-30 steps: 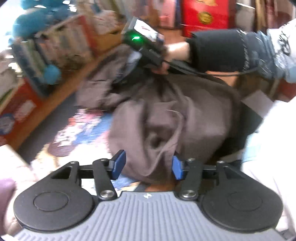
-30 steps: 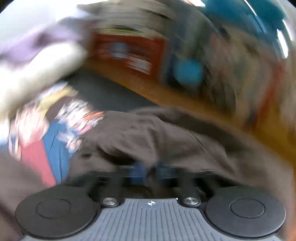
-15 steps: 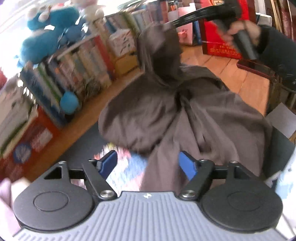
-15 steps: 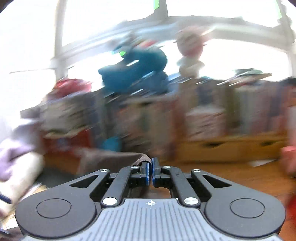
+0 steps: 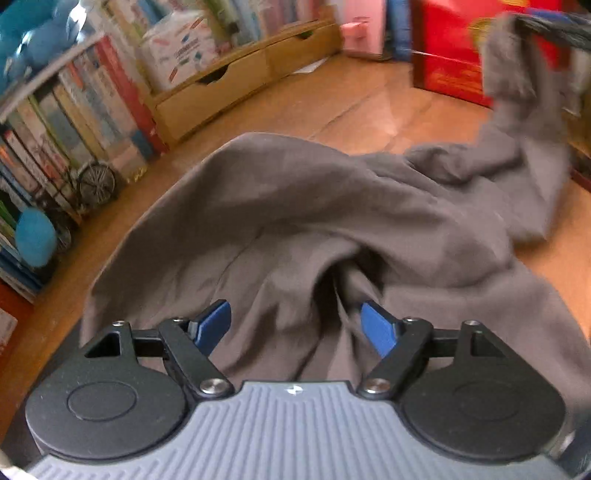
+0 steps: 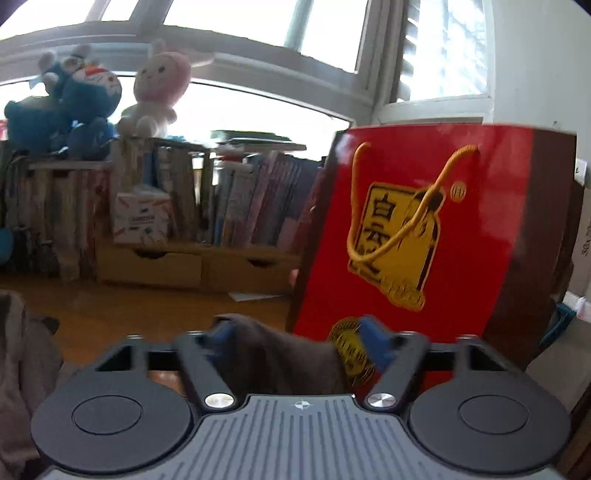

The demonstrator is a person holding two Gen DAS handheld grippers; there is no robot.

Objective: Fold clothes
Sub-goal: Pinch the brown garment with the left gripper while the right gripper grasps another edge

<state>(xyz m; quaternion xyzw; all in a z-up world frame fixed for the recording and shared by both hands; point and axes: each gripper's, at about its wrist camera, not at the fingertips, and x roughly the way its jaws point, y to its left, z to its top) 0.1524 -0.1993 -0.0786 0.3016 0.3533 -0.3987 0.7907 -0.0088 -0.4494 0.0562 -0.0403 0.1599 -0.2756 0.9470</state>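
Left gripper (image 5: 295, 321) first: we've got its blue pads (image 5: 376, 325) spread wide apart, hovering right over a bunched fold of the brown garment (image 5: 295, 221) without pinching anything. That garment is sprawled across the wooden floor (image 5: 369, 107), and the left wrist view is the only one showing us the whole spread, with one end pulled up toward the top right corner, where a blurry dark bit of the other tool shows. Over on the right wrist view, our right gripper (image 6: 299, 341) has its fingers apart too, with a wad of the same brown cloth (image 6: 280, 358) sitting between them and draping back over the body; it looks loose in there, though motion blur makes it hard to say if either pad touches it. What this view gives us that the left doesn't: the red gift bag (image 6: 424, 236) close up with its yellow cord handle, the windows (image 6: 258, 22) above, and the plush toys (image 6: 88, 99) on top of the bookshelf (image 6: 221, 199). Left view catches the same shelf from the side, plus the wooden drawers (image 5: 221, 88).
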